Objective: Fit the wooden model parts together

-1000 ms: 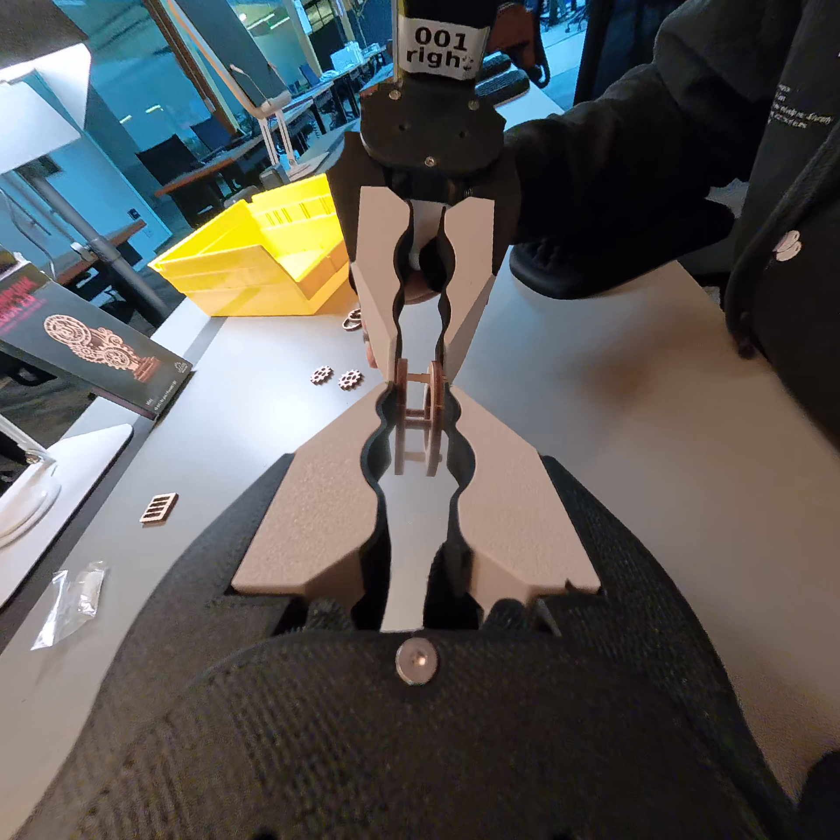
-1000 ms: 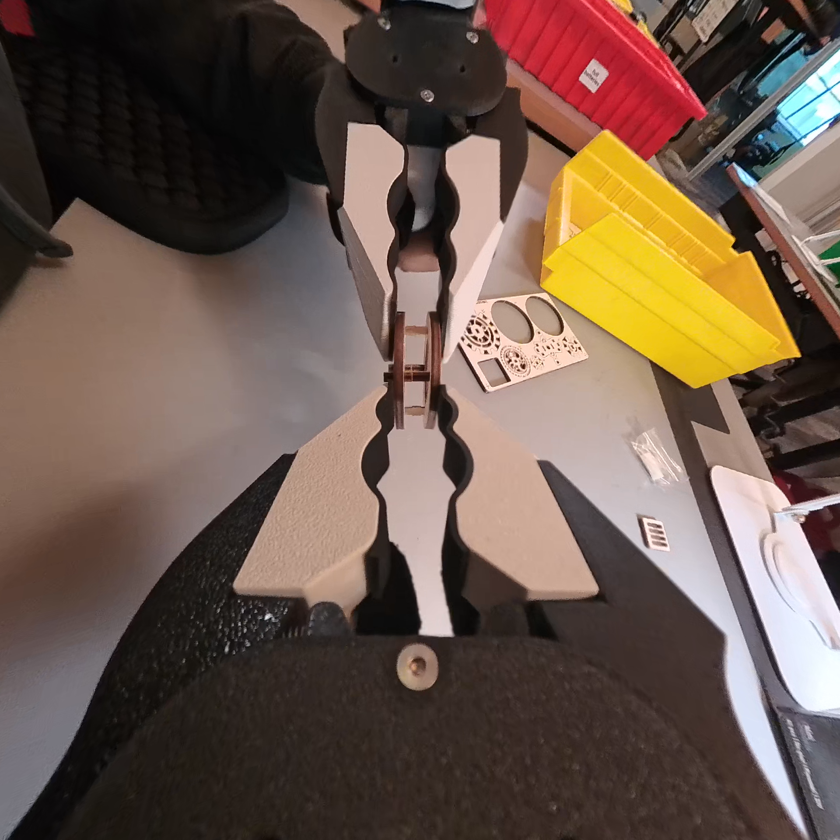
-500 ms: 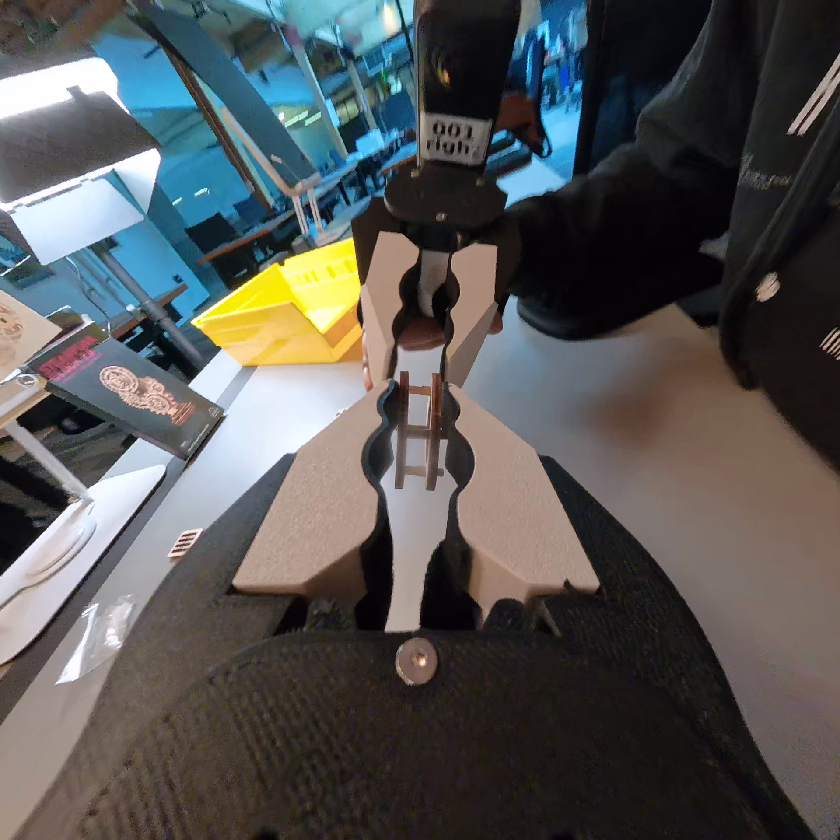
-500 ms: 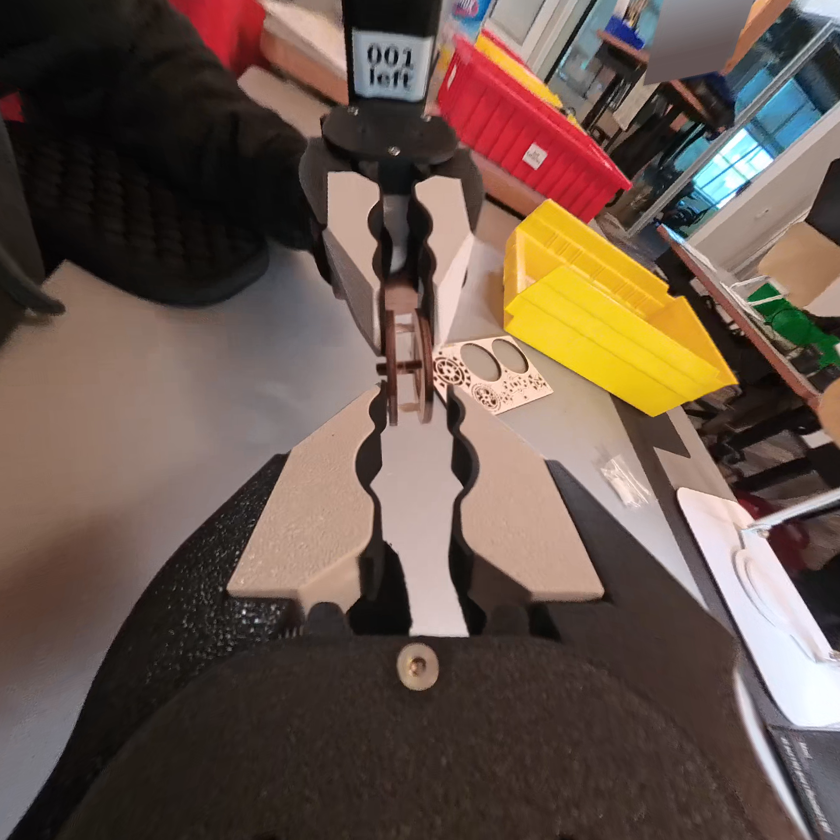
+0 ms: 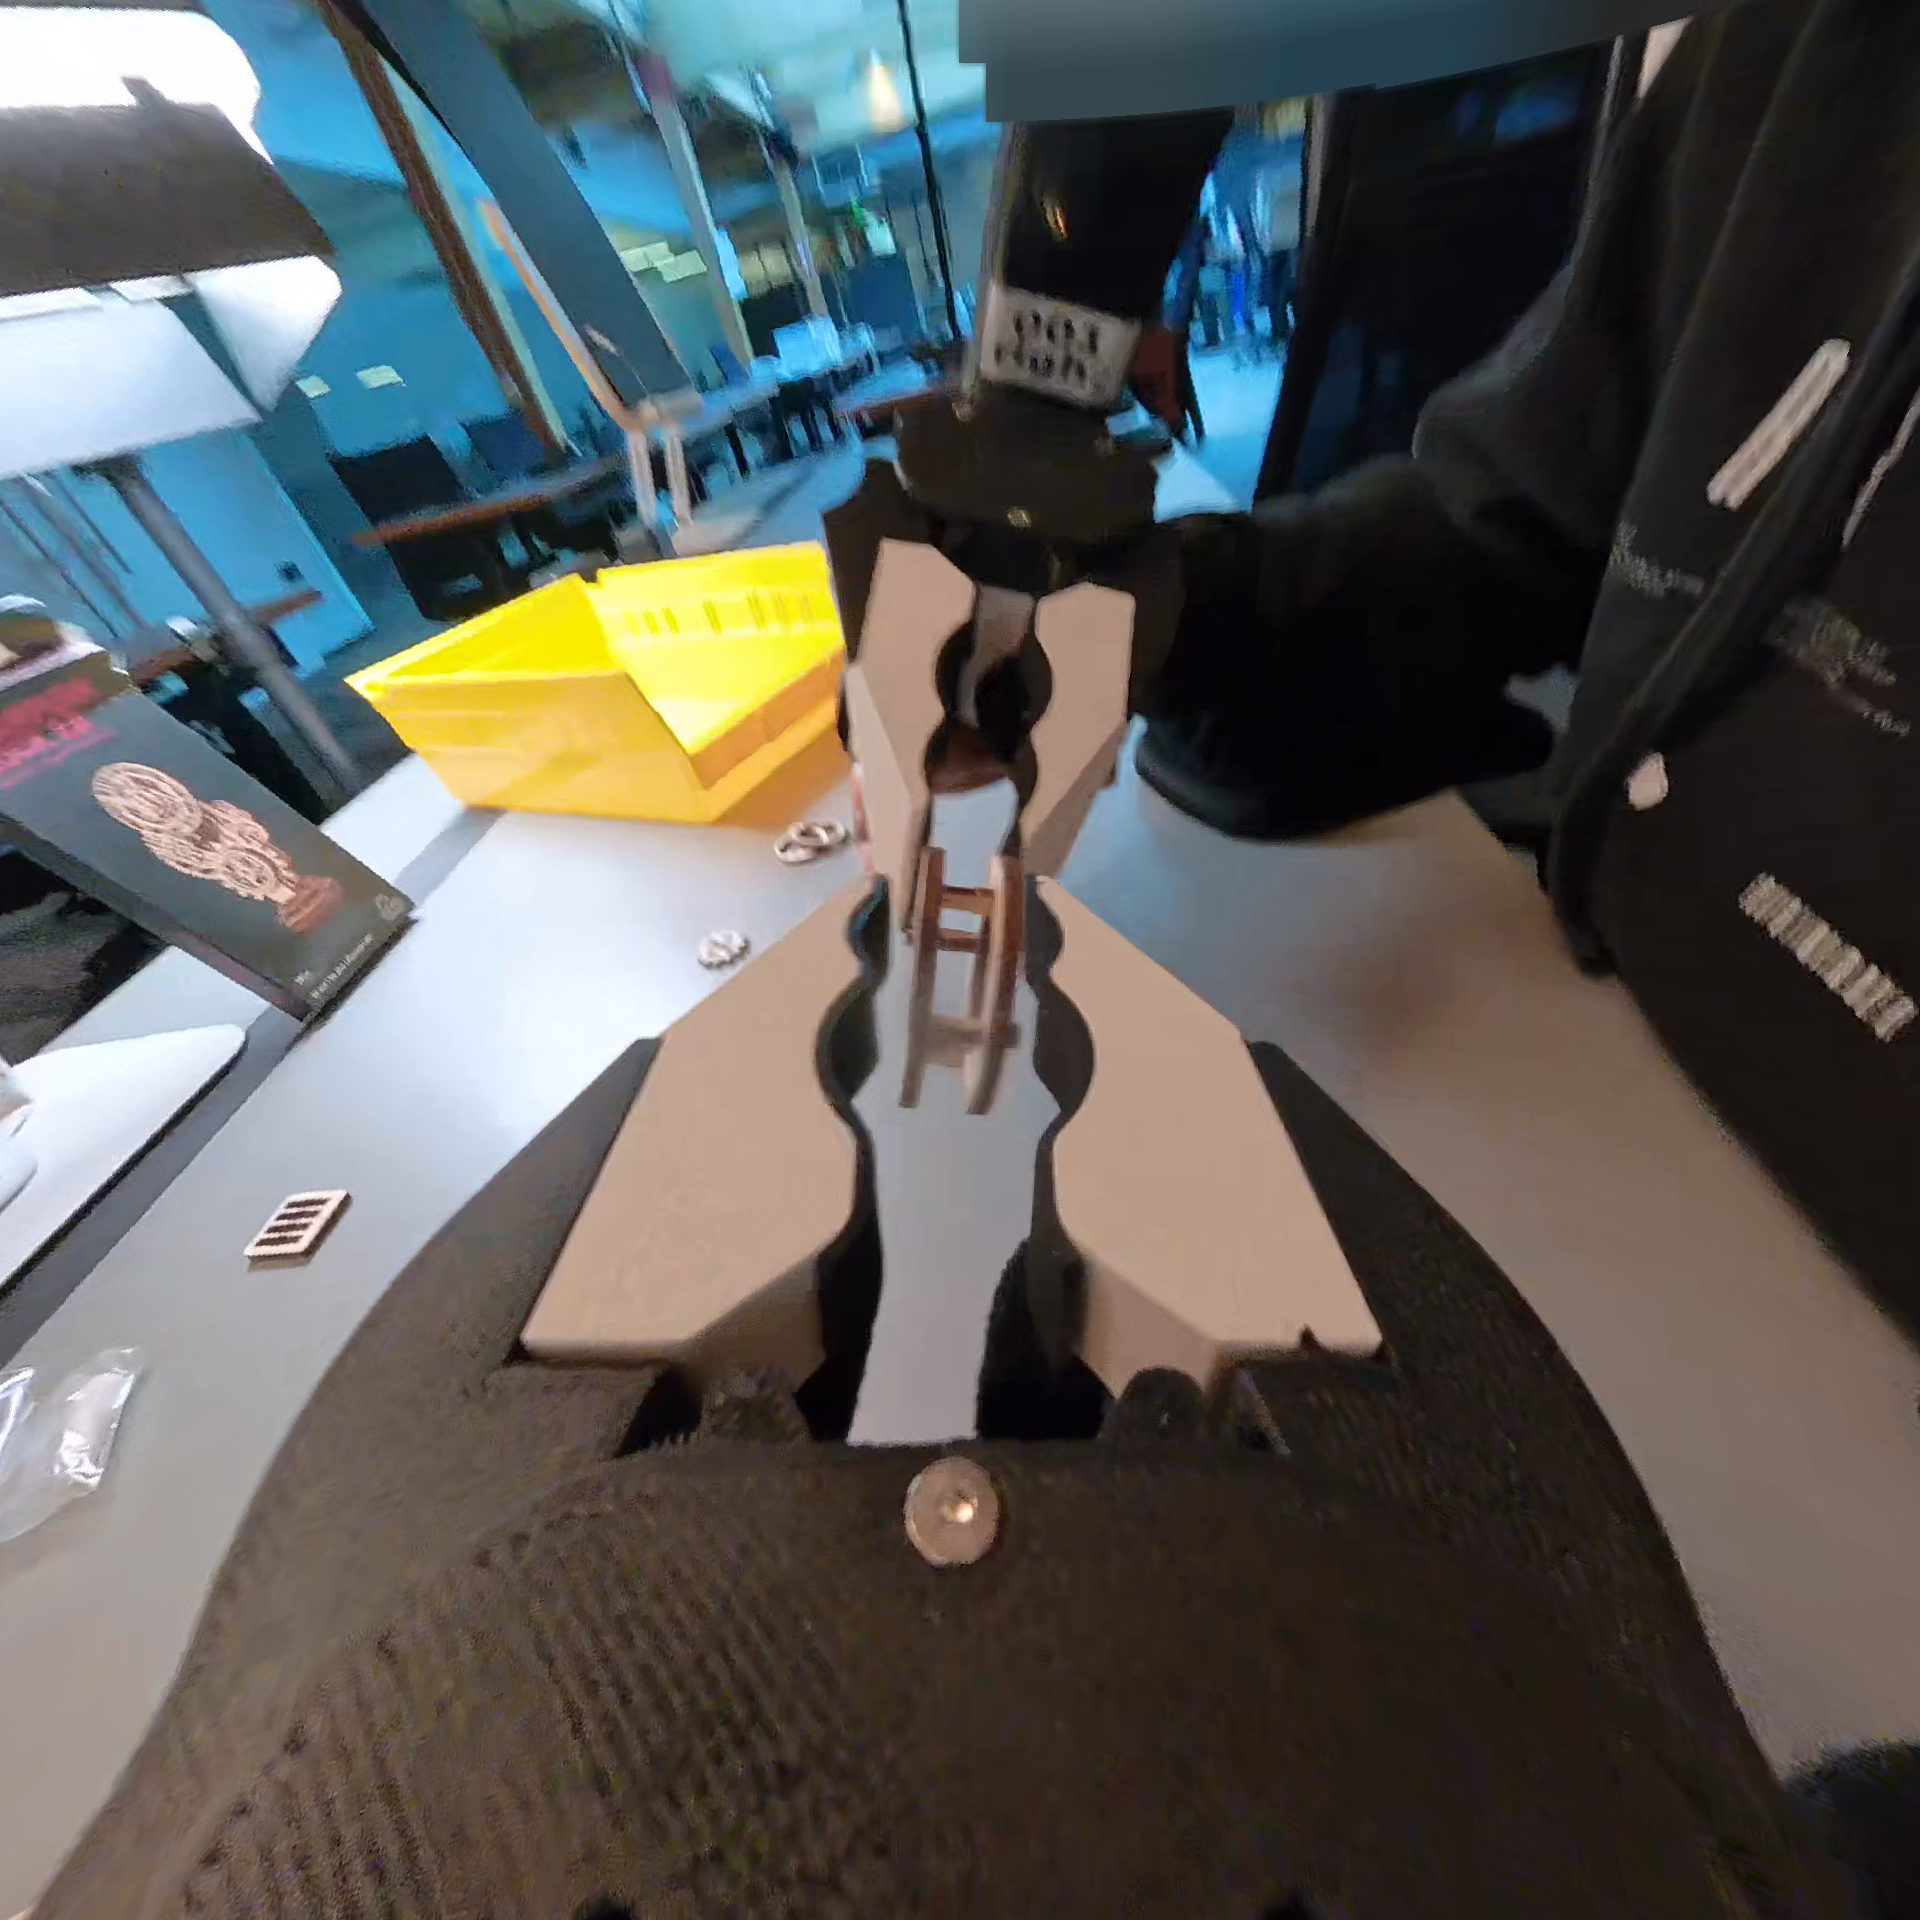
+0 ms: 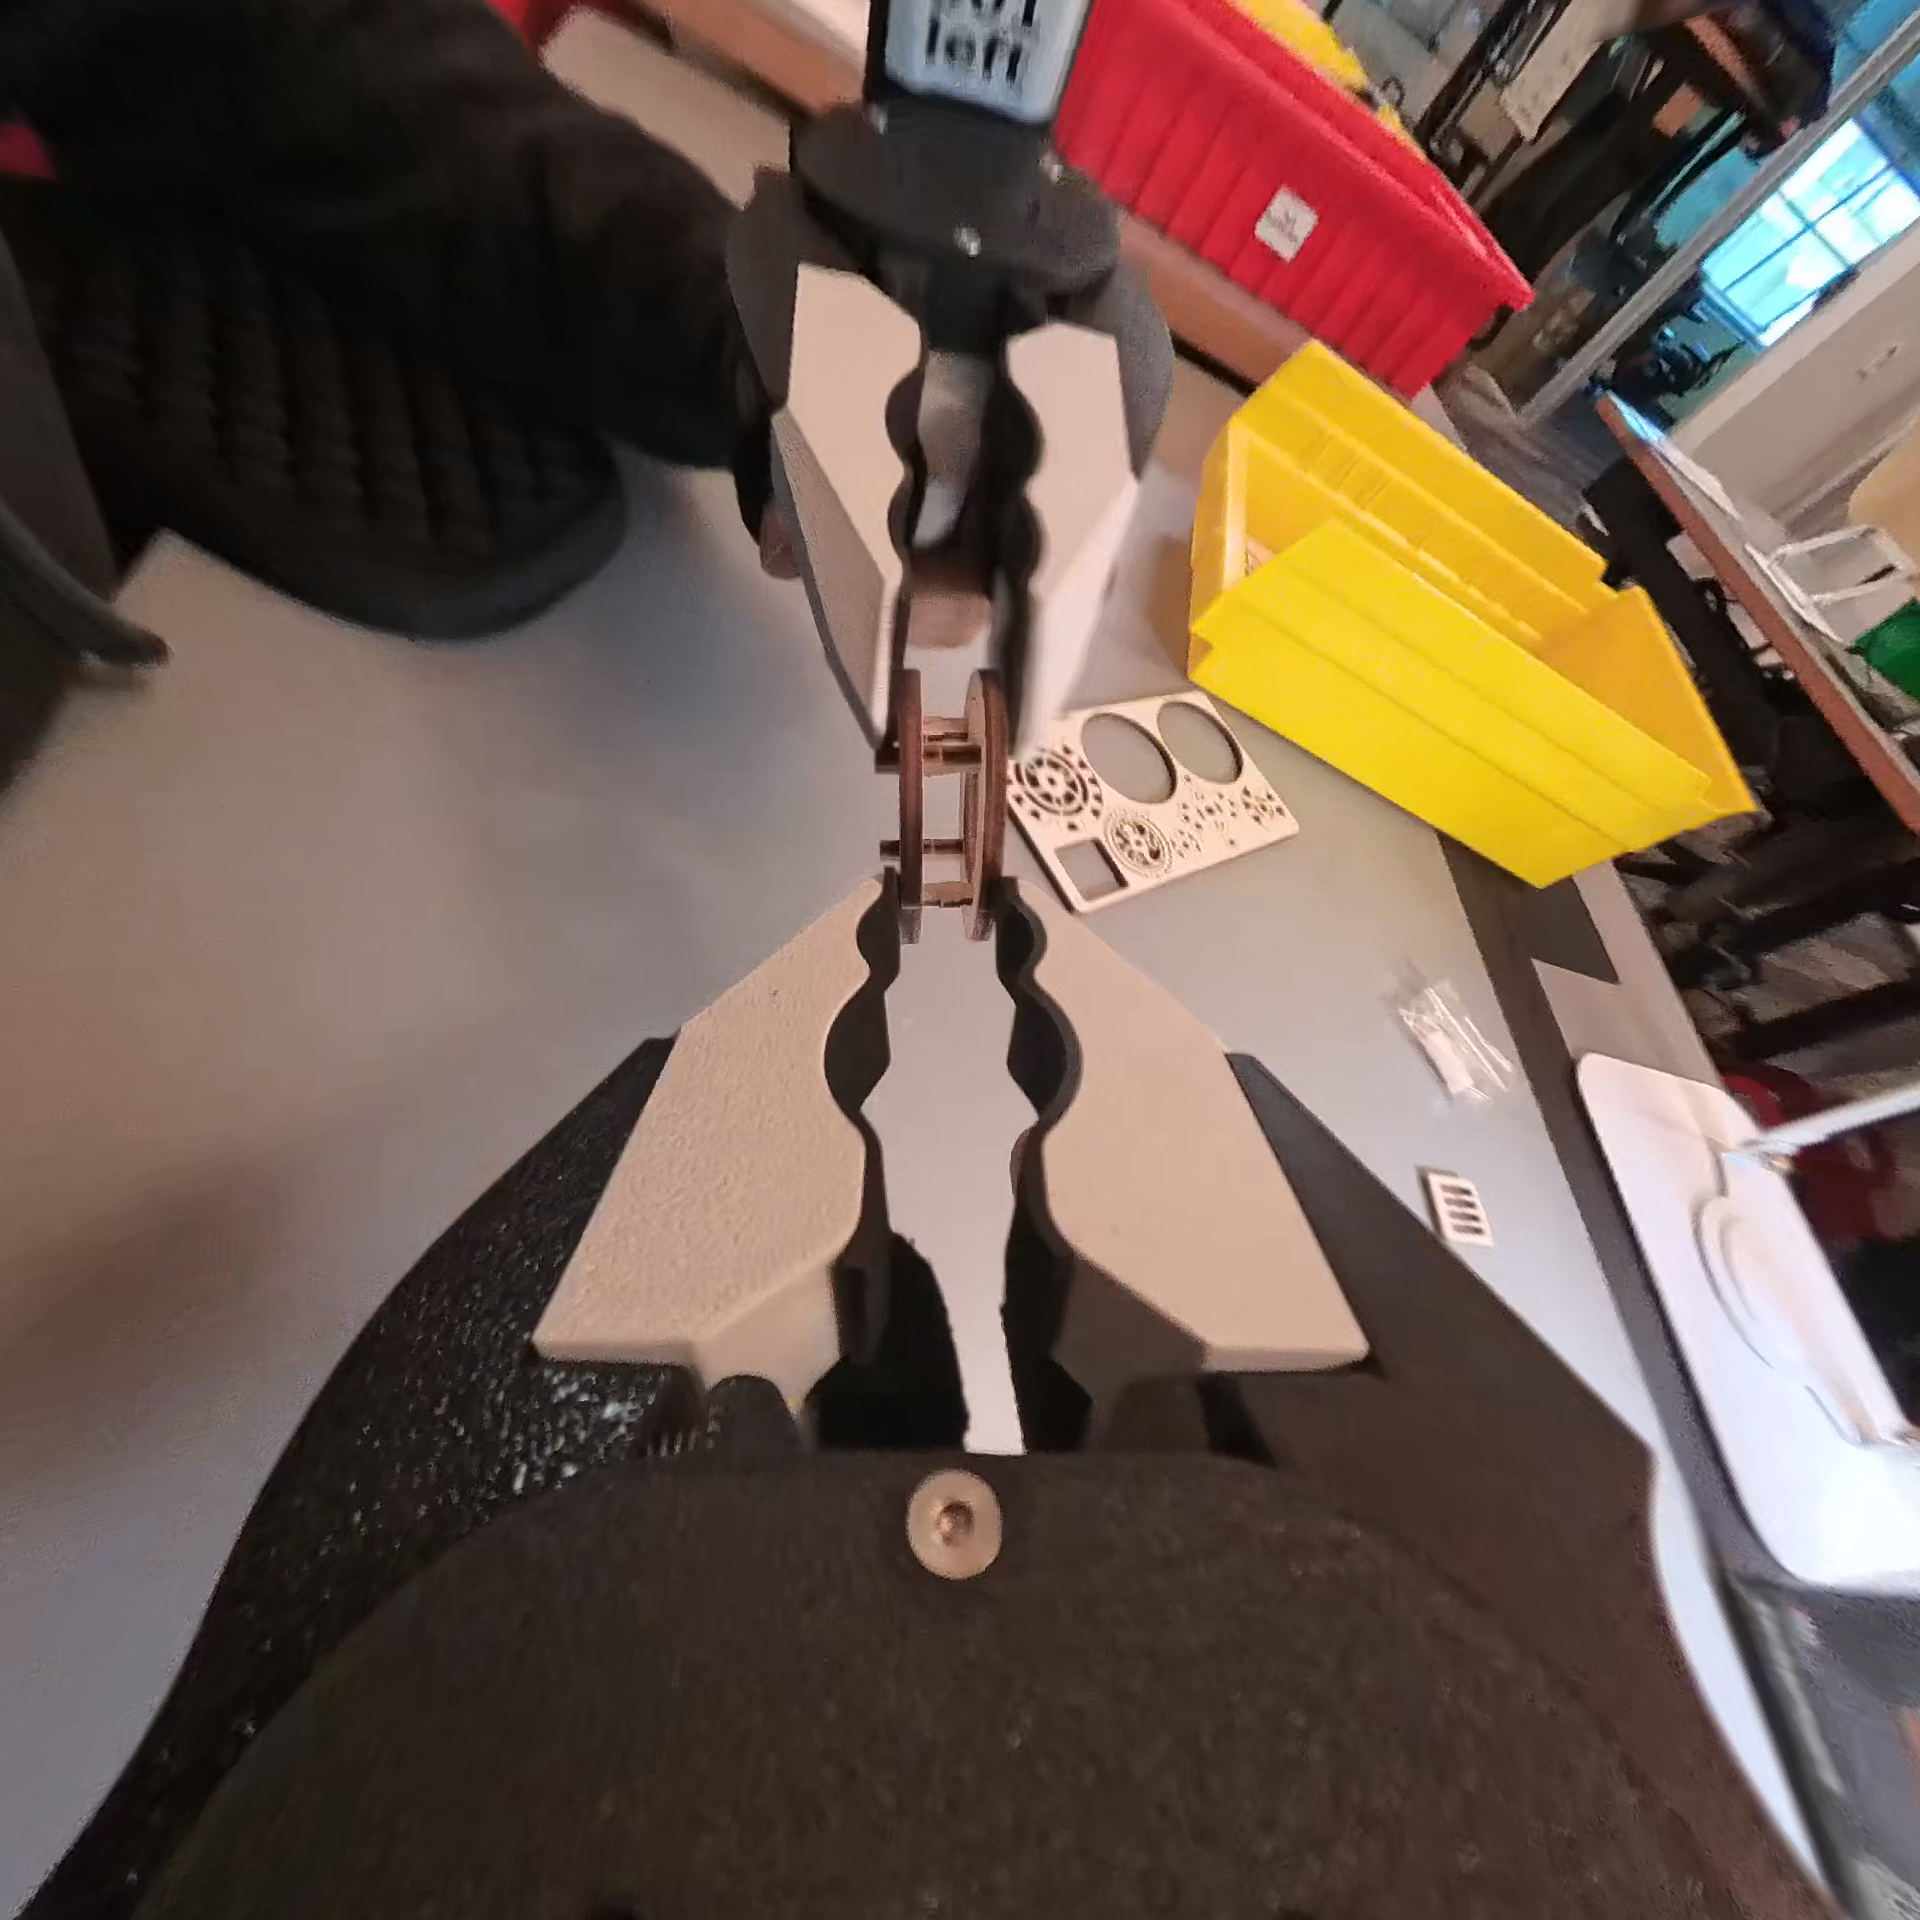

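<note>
I've got both claws up over the grey desk (image 5: pixel 1299 1039), facing each other tip to tip, so each wrist cam looks straight at the other one.

Off to the side sits a yellow bin (image 5: pixel 644 696), with a red bin (image 6: pixel 1278 177) further back. Neither matters right now. A black booklet (image 5: pixel 197 842) showing the finished model leans at the desk edge, I guess for reference.

My left claw (image 5: pixel 961 904) seems to be pinching one end of the wooden spool (image 5: pixel 961 977), two discs joined by small cross pegs. The spool sits edge-on between the fingers, so the squeeze lands on the disc faces. My right claw (image 6: pixel 940 904) is narrowed onto the other end (image 6: pixel 943 821), fingertips at the disc rims. Whether it actually grips or just touches, I can't tell. Holding it in the air from both ends looks like a way to press the discs onto the pegs evenly.

Smaller stuff on the desk: the punched-out wooden sheet (image 6: pixel 1143 800), a slotted piece (image 5: pixel 296 1226), a little gear (image 5: pixel 724 948), two rings (image 5: pixel 810 840), and a plastic baggie (image 6: pixel 1449 1034). All well apart from the spool, waiting their turn.
</note>
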Demonstrator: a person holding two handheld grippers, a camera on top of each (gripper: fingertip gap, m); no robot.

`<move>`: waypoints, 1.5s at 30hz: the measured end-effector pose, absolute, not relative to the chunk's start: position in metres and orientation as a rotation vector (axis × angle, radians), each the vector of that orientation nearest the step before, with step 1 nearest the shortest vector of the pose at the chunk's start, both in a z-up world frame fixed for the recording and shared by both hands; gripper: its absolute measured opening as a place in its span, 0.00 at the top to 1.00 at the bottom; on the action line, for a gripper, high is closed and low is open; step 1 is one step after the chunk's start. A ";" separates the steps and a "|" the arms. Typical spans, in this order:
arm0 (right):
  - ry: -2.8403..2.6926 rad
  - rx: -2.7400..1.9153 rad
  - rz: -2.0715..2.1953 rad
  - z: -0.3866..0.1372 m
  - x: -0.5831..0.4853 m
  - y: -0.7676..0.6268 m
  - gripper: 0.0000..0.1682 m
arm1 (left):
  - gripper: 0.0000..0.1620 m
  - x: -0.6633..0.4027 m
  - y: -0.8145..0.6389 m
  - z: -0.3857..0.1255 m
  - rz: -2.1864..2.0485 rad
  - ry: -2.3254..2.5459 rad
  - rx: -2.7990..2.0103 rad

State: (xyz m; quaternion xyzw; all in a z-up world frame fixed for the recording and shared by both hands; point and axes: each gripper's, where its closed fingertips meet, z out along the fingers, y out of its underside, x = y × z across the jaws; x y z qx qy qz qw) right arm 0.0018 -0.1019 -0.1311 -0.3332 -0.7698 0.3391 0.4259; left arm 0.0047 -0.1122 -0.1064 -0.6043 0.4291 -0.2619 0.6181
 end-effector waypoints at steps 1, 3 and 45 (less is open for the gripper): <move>-1.934 -0.827 0.812 -0.133 0.002 -0.100 0.91 | 0.89 0.006 -0.113 -0.111 -0.586 1.019 -1.416; -1.934 -0.818 0.828 -0.133 0.002 -0.103 0.91 | 0.89 0.006 -0.114 -0.113 -0.588 1.031 -1.432; -1.950 -0.759 0.767 -0.135 0.000 -0.112 0.92 | 0.89 0.011 -0.113 -0.125 -0.476 1.136 -1.456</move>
